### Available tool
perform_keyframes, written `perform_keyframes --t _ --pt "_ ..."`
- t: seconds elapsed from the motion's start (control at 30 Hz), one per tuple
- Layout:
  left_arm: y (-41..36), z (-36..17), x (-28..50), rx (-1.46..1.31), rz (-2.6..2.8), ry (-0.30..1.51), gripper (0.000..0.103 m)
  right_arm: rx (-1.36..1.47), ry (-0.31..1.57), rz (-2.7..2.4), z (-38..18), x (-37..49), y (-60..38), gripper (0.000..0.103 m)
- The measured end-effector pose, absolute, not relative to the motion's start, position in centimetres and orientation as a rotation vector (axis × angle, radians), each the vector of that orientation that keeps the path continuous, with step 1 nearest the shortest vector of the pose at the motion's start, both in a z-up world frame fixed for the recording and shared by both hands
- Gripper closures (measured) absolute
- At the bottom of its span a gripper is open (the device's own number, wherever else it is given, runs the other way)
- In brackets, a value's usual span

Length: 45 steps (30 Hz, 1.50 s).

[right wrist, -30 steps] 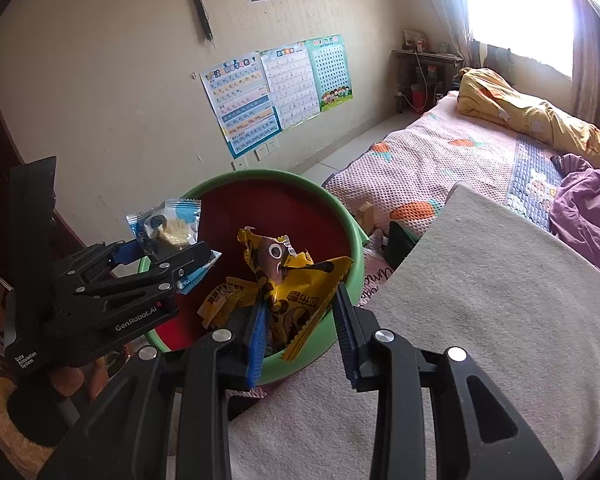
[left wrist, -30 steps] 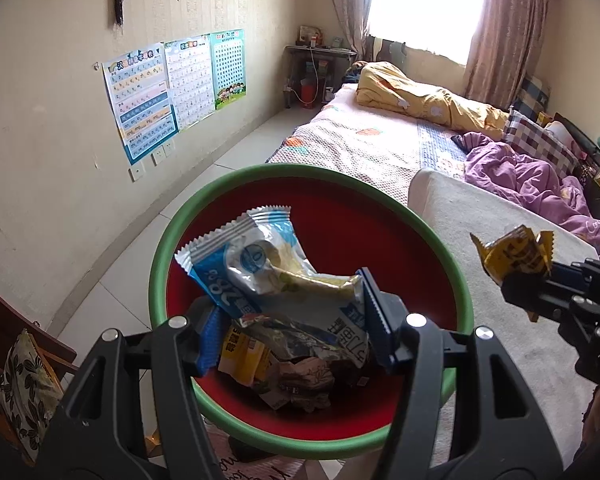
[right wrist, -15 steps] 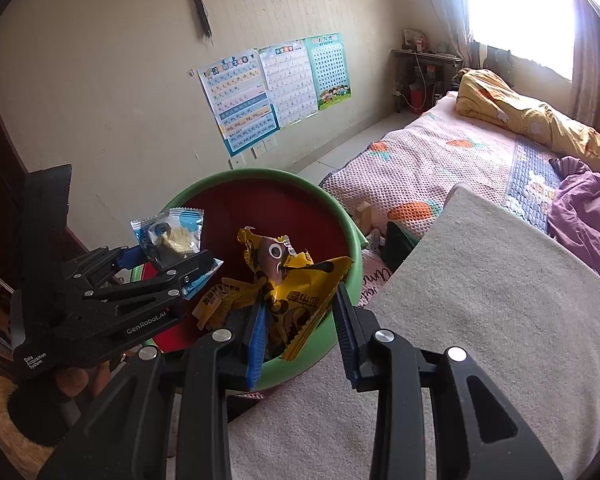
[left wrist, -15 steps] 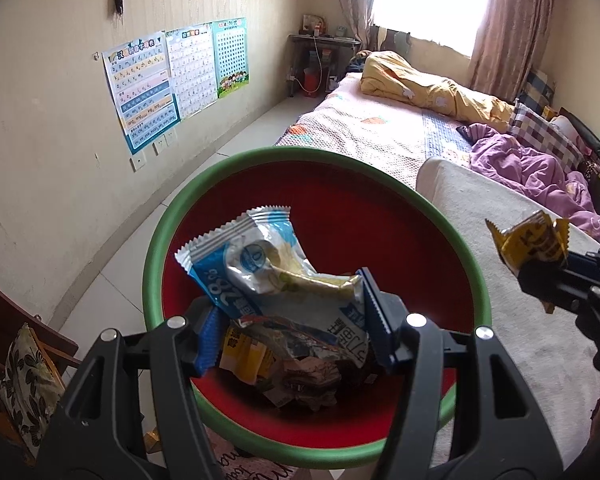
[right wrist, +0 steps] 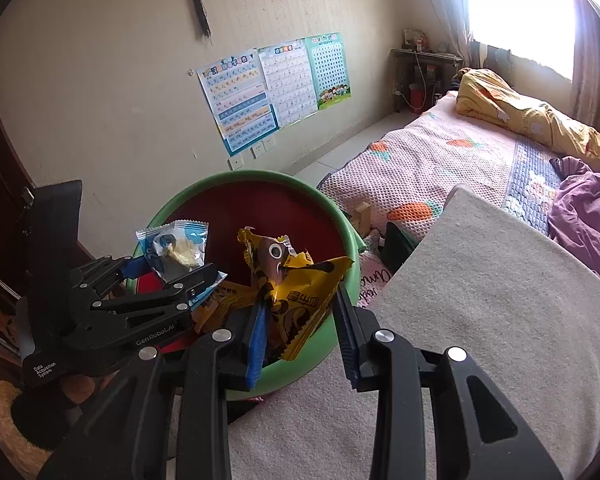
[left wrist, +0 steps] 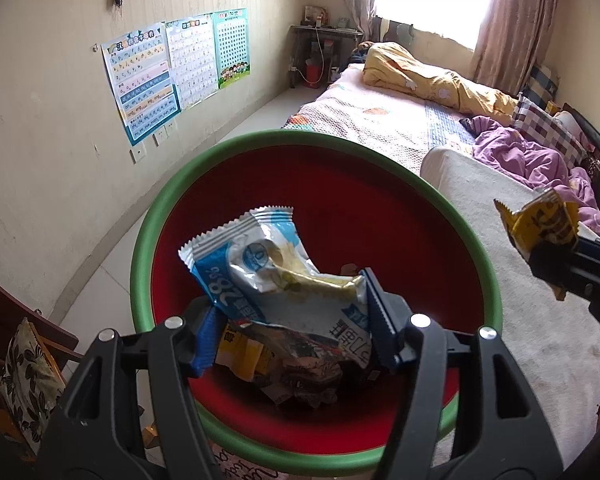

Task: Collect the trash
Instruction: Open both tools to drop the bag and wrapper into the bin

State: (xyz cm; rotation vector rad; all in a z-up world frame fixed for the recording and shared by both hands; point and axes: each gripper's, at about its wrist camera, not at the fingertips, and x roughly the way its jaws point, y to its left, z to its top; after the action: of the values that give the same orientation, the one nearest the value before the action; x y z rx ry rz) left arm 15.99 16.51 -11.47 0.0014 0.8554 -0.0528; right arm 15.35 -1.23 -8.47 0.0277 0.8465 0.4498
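Observation:
A round bin with a green rim and a red inside holds several crumpled wrappers. My left gripper hangs over the bin's near side. A blue and white snack wrapper stands upright between its pads, which still touch it while the jaws are opening. My right gripper is shut on a yellow snack wrapper. It holds the wrapper above the bin's right edge, next to the pale cushion.
A pale grey cushion or mattress edge lies right of the bin. Beyond it is a bed with yellow and purple bedding. Posters hang on the left wall. A wooden chair with a patterned cushion stands at lower left.
The bin now sits lower and more centred under my left gripper, whose jaws have spread slightly around the blue and white wrapper. The right gripper and its yellow wrapper have not moved.

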Motion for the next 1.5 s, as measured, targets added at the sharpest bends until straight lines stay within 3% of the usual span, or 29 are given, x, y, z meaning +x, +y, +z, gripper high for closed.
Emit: perform_keyframes --t 0.43,1.5 --pt "16.9 -11.6 15.7 -0.013 -0.047 0.862 0.033 0.029 0.849 0.452 -8.3 15.6 -1.0 0.072" --pt "17.7 -10.0 13.6 -0.054 -0.027 0.813 0.033 0.0 0.85 0.468 -8.7 16.1 0.3 0.071"
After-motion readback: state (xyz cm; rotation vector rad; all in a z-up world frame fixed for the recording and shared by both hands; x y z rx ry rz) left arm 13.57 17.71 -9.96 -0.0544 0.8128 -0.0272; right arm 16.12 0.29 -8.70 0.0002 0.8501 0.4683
